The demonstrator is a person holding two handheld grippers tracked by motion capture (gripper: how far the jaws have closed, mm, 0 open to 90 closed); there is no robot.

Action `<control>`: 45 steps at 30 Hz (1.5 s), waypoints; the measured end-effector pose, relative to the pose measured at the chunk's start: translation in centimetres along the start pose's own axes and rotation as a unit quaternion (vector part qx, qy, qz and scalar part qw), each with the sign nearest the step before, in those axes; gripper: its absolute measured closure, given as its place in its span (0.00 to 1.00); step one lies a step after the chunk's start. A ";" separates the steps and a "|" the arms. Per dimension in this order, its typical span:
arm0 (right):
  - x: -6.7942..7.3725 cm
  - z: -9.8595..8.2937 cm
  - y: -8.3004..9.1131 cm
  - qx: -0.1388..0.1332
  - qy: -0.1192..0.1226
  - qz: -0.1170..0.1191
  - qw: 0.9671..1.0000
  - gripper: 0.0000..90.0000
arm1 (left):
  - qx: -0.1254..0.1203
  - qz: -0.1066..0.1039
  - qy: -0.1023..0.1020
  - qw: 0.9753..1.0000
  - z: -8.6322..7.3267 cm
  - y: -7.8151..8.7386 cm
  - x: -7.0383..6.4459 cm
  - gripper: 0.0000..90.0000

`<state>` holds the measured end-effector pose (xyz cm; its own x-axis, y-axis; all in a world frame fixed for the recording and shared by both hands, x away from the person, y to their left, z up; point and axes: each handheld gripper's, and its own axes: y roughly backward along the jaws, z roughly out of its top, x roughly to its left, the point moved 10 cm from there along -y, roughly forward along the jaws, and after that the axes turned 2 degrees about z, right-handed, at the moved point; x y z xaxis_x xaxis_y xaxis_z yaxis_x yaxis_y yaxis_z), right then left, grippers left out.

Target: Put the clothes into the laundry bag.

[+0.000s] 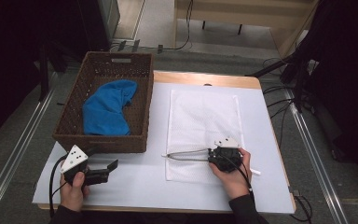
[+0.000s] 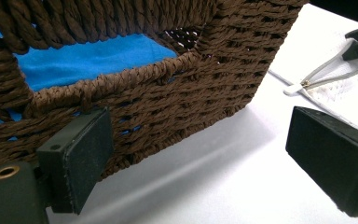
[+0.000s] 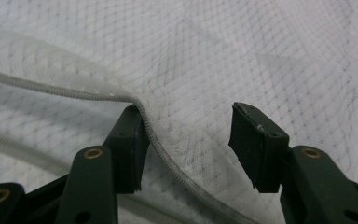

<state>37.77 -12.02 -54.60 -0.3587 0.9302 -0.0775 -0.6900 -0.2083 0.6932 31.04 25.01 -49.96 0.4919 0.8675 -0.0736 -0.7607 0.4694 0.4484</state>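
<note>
At lower centre of the high view, the right tongs point(image 1: 204, 155) sit spread at the zippered mouth of the white mesh laundry bag point(image 1: 200, 116) flat on the counter point(image 1: 140, 182), one jaw under the zipper edge point(image 3: 98, 96), which may slip off, while the left tongs point(image 1: 108, 169) wait spread beside the wicker basket point(image 1: 74, 122) holding a blue cloth point(image 1: 107, 107).

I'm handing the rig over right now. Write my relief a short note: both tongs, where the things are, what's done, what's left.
Left tongs: open, holding nothing, just in front of the wicker basket.
Right tongs: open, one jaw tucked under the zipper edge of the white mesh bag, lifting its mouth.
Blue cloth: lying in the basket, untouched.
Done: bag flat on the table, mouth partly open.
Left, likely: take the cloth from the basket, put it into the bag, zip it shut.
</note>
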 end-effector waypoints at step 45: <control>-0.2 3.1 3.0 -0.114 -0.024 0.155 0.981 0.98 | -0.060 0.039 -0.015 0.997 9.0 2.4 -0.5 0.01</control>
<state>37.67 -11.86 -50.31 -0.5473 0.8236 0.1491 -0.6772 -0.5404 0.4994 32.77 24.19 -40.85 0.4395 0.8981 -0.0154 -0.8421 0.4179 0.3410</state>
